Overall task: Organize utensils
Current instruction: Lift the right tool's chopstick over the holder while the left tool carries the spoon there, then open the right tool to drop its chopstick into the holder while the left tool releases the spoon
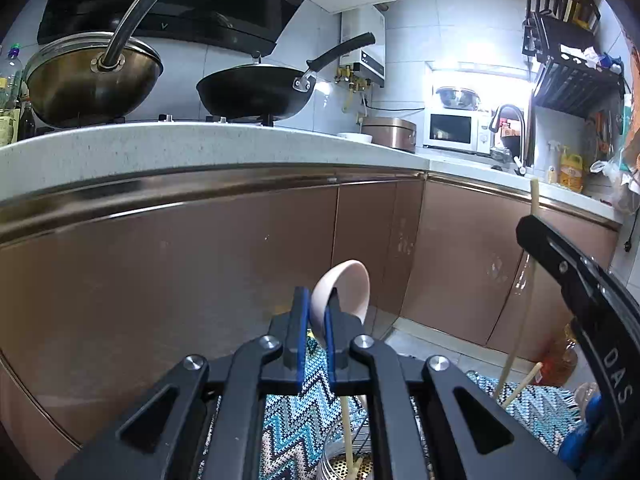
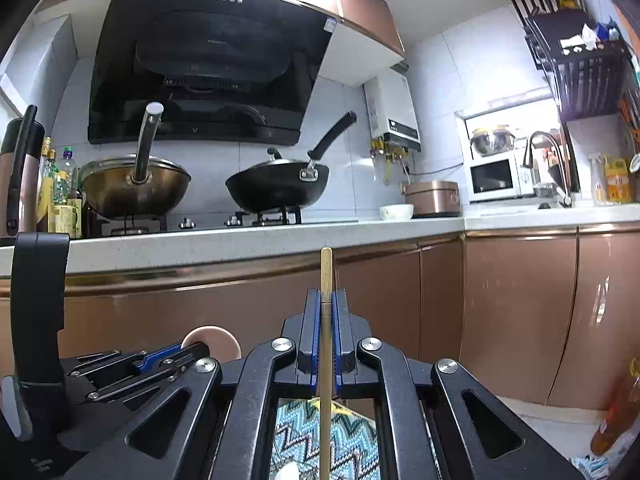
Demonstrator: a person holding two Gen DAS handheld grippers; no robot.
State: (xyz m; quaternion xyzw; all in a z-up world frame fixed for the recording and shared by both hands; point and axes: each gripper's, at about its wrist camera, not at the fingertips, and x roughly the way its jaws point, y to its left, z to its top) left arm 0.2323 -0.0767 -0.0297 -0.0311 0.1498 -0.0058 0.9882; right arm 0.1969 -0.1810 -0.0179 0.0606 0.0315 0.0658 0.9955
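Note:
My left gripper (image 1: 316, 300) is shut on a pale pink spoon (image 1: 344, 288), its bowl standing up past the fingertips. It also shows in the right wrist view (image 2: 212, 340) at lower left. My right gripper (image 2: 327, 300) is shut on a wooden chopstick (image 2: 326, 272) held upright; its top pokes above the fingers. That chopstick shows in the left wrist view (image 1: 534, 196) at right, above the right gripper's body. A perforated metal utensil holder (image 1: 344, 464) with a chopstick in it lies below my left gripper, on a zigzag-patterned mat (image 1: 288, 420).
Brown cabinet fronts (image 1: 200, 280) and a white countertop (image 1: 200, 144) face me. On the stove stand a steel wok (image 1: 92, 80) and a black wok (image 1: 256, 88). A rice cooker (image 2: 432, 198), microwave (image 2: 496, 176) and sink tap (image 2: 548, 160) stand to the right. More chopsticks (image 1: 520, 384) lean at lower right.

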